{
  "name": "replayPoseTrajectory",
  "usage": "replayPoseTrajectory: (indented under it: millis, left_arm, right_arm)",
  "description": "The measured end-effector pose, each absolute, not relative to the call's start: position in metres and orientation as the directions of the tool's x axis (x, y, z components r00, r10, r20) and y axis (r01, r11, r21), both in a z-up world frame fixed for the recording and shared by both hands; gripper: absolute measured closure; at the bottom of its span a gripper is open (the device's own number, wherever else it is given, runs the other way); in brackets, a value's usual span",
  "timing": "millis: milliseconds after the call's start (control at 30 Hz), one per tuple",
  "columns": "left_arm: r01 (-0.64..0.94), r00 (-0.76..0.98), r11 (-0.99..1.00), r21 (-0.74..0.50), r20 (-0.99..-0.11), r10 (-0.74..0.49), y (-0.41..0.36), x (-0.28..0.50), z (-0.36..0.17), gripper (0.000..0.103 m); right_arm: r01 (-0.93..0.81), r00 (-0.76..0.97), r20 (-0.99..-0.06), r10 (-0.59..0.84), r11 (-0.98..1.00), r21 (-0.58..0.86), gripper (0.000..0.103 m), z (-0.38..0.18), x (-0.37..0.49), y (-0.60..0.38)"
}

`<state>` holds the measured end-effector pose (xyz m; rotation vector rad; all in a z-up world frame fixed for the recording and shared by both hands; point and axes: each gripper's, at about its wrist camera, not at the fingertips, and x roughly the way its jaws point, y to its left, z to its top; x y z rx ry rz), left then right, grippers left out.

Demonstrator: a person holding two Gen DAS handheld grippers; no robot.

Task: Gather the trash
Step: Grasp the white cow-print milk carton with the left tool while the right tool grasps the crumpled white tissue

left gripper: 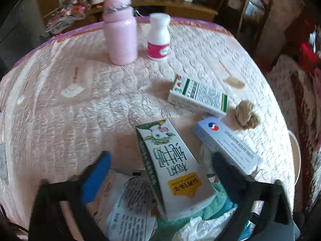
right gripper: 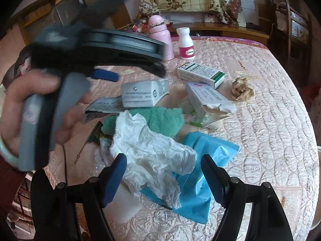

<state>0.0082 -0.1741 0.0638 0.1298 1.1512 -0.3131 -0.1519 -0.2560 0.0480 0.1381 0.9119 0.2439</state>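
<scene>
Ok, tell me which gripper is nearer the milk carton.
Left. The left gripper straddles the milk carton; the right gripper sits over the white tissue.

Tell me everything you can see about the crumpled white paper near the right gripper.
The crumpled white paper is a thin, tissue-like sheet, heavily creased and bunched. It lies on the pile, overlapping the green fuzzy cloth and the blue plastic wrapper. Its near end sits between the right gripper's open fingers, not clamped.

The milk carton (left gripper: 172, 166) bears a yellow tag reading "ADOPT A COW" — other print is too blurred.
</scene>
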Motion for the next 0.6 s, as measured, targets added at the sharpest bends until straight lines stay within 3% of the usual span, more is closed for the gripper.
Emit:
replayPoseTrajectory:
  millis: [33,233,300,333,433,600]
  left_arm:
    - [0.314,0.354,0.948,-0.056,-0.920,-0.171,-0.175,0.009,0.060,0.044]
    - [0.297,0.357,0.950,-0.094,-0.912,-0.202,-0.159,0.006,0.066,0.047]
    - [0.289,0.389,0.952,-0.099,-0.897,-0.211,-0.149,0.001,0.079,0.047]
    - [0.286,0.399,0.952,-0.106,-0.890,-0.219,-0.145,-0.002,0.086,0.047]
    - [0.282,0.445,0.952,-0.119,-0.863,-0.239,-0.133,-0.010,0.111,0.047]
    - [0.297,0.509,0.947,-0.120,-0.819,-0.264,-0.127,-0.024,0.142,0.047]
  right_arm:
    - [-0.157,0.585,-0.765,0.269,0.963,0.219,0.024,0.047,-0.151,-0.254]
    - [-0.188,0.562,-0.777,0.284,0.958,0.215,0.024,0.037,-0.139,-0.237]
    - [-0.191,0.553,-0.787,0.273,0.961,0.200,0.053,0.034,-0.136,-0.232]
    - [-0.193,0.544,-0.798,0.259,0.964,0.182,0.084,0.030,-0.134,-0.229]
    - [-0.203,0.532,-0.798,0.283,0.958,0.204,0.096,0.028,-0.133,-0.230]
    - [-0.194,0.603,-0.741,0.295,0.956,0.222,0.096,0.055,-0.143,-0.249]
